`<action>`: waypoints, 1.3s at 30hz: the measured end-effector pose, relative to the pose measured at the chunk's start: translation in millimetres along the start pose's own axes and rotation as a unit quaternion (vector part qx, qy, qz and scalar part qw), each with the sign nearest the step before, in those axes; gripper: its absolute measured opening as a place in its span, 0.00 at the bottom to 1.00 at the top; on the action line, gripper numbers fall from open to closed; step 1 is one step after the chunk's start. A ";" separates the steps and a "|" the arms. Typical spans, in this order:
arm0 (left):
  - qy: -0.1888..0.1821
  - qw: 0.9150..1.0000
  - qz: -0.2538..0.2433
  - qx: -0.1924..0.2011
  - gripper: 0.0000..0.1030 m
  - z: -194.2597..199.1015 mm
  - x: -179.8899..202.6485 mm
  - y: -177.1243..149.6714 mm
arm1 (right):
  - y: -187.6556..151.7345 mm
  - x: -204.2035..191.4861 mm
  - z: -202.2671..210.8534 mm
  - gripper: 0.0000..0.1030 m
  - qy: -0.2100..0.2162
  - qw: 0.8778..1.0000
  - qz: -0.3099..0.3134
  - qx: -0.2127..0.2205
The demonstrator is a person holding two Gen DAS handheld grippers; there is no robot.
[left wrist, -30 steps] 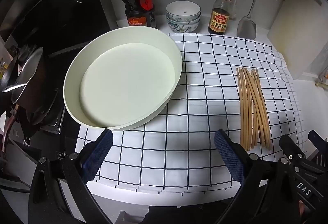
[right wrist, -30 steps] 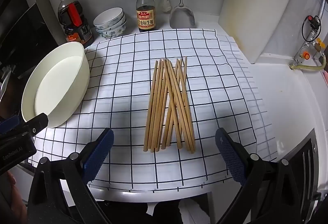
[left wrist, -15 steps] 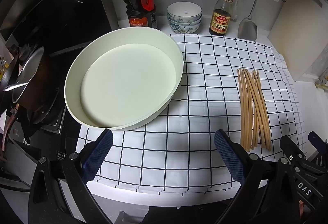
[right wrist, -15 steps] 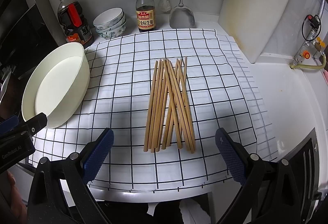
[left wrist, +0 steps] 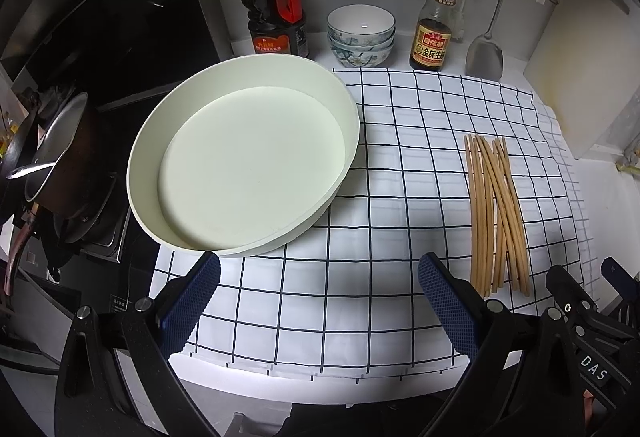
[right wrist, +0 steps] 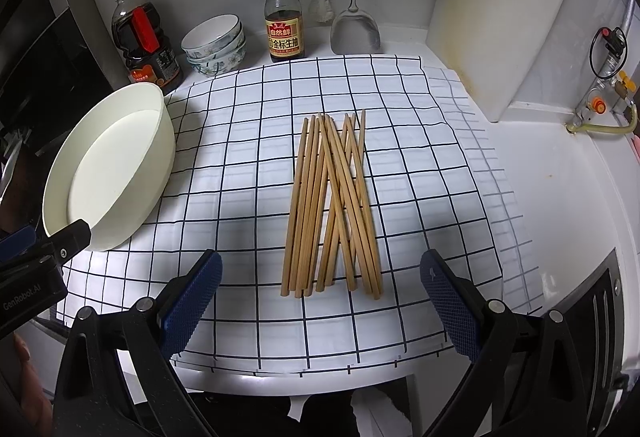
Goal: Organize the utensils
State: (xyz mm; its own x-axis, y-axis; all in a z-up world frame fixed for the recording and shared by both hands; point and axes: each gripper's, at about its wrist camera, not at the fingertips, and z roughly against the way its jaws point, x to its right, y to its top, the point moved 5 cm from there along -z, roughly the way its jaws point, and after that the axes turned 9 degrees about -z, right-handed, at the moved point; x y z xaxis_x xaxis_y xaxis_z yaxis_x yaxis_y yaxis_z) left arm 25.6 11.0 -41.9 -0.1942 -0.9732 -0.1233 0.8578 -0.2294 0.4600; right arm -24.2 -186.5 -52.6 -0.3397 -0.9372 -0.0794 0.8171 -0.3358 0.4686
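Observation:
Several wooden chopsticks (right wrist: 332, 205) lie in a loose crossed bundle on the checked cloth (right wrist: 248, 141); they also show in the left wrist view (left wrist: 496, 213) at the right. A round cream tray (left wrist: 240, 161) sits empty on the cloth's left side, also in the right wrist view (right wrist: 108, 165). My left gripper (left wrist: 320, 297) is open and empty, hovering just in front of the tray. My right gripper (right wrist: 320, 293) is open and empty, its jaws straddling the near ends of the chopsticks from above the cloth's front edge.
At the back stand a dark oil bottle (left wrist: 276, 13), stacked bowls (left wrist: 360, 33), a soy sauce bottle (left wrist: 434, 25) and a metal spatula (left wrist: 486, 53). A white cutting board (right wrist: 504, 13) leans at the right. A pan (left wrist: 52, 153) sits on the stove at left.
Both grippers have barely shifted; the views are almost the same. Nothing was taken hold of or moved.

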 end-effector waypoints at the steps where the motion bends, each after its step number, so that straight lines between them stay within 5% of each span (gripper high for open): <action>1: 0.000 1.000 0.000 0.000 0.94 0.0 0.7 -0.5 | 0.0 0.0 0.0 0.92 0.000 1.000 0.000 0.000; 39: 0.002 1.000 0.001 0.004 0.94 2.6 -0.8 2.5 | -1.3 -2.9 0.6 0.92 0.001 1.000 -0.001 -0.001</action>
State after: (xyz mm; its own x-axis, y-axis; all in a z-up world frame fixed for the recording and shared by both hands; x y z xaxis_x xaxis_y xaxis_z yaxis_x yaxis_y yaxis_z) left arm 26.7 11.1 -38.3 -0.1903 -0.9735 -0.1265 0.8541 -0.2277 0.4676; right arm -24.6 -183.3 -52.4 -0.3401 -0.9368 -0.0825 0.8175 -0.3379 0.4665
